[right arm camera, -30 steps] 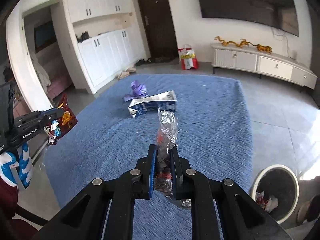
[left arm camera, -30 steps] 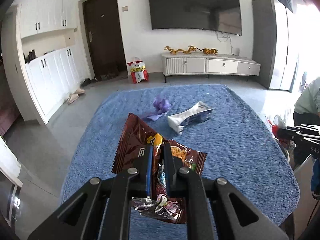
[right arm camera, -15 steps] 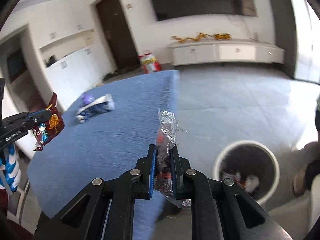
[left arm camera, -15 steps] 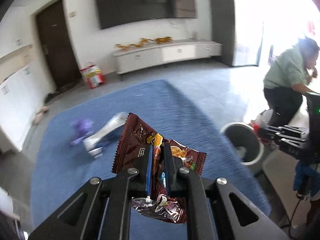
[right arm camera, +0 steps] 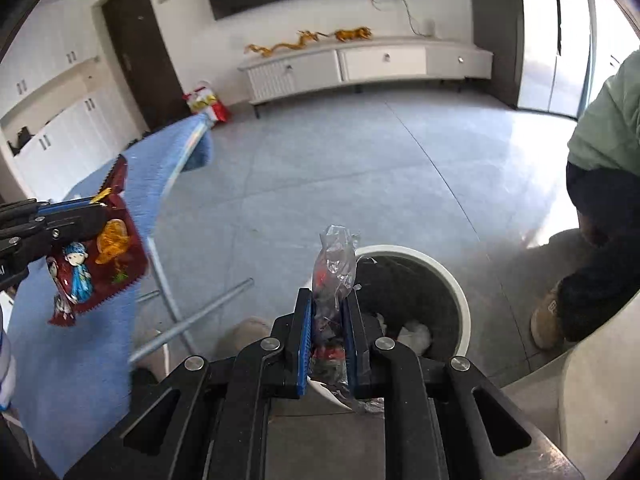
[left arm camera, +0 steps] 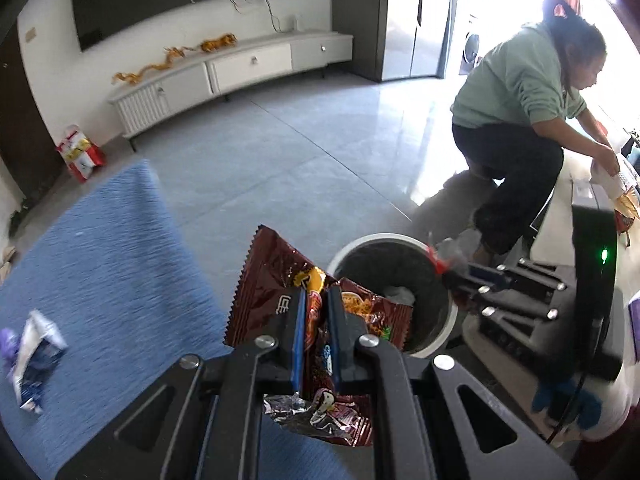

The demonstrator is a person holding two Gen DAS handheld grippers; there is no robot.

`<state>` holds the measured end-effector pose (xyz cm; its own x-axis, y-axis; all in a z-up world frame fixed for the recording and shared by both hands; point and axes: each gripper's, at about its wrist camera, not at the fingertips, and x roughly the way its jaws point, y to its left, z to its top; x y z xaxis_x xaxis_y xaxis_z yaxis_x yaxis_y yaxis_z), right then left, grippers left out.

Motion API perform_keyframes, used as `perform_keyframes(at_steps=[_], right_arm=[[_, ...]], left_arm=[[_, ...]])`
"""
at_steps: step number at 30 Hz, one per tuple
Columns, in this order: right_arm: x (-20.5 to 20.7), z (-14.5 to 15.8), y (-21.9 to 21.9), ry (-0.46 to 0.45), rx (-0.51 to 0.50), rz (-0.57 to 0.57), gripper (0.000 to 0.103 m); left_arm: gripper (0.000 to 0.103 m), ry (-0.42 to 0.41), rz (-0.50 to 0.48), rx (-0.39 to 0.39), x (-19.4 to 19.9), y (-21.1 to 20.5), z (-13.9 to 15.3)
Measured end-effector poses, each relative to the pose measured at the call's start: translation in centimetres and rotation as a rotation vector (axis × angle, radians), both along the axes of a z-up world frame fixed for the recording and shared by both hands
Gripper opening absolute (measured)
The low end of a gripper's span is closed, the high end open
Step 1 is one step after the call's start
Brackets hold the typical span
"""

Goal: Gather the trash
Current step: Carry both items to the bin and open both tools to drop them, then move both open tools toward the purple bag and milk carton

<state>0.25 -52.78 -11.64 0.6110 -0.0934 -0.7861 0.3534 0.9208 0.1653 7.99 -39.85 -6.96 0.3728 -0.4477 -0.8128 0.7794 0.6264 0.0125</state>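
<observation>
Gripping a brown snack wrapper [left arm camera: 276, 280] in my left gripper [left arm camera: 316, 312] and a clear plastic wrapper [right arm camera: 334, 264] in my right gripper [right arm camera: 328, 312], fingers clenched, near the white bin [right arm camera: 448, 276].

Your counter [left arm camera: 104, 256] carries a blue textured cloth. On it, at your far left, lie a crumpled silver-and-blue carton [left arm camera: 34, 354] and a purple wrapper [left arm camera: 7, 342], touching. The grey tiled floor [left arm camera: 304, 160] bears a white-rimmed trash bin [left arm camera: 450, 320].
</observation>
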Motion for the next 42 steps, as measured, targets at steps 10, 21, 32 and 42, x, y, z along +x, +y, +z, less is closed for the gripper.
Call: perform_keyframes(at_steps=[10,21,32,42], right_arm=[[1.5,-4.1,-3.7,0.096,-0.036,-0.109,0.036],[-0.1,-2.5,-3.1,0.073,-0.067,-0.138,0.042],[-1.7,4.0,3.9,-0.065,-0.081,-0.015,0.044],[-1.6,9.3,11.9,-0.169,-0.091,0.13,0.051]], left_arm=[[0.024,0.125,-0.022,-0.02,1.5,-6.9,-4.1],[0.036,0.043,0.01,-0.075,0.8,-3.2,-1.4],[0.036,-0.158,0.154,-0.13,-1.3,9.0,4.4],[0.059,-0.273,0.401,-0.146,-2.8,22.7,8.1]])
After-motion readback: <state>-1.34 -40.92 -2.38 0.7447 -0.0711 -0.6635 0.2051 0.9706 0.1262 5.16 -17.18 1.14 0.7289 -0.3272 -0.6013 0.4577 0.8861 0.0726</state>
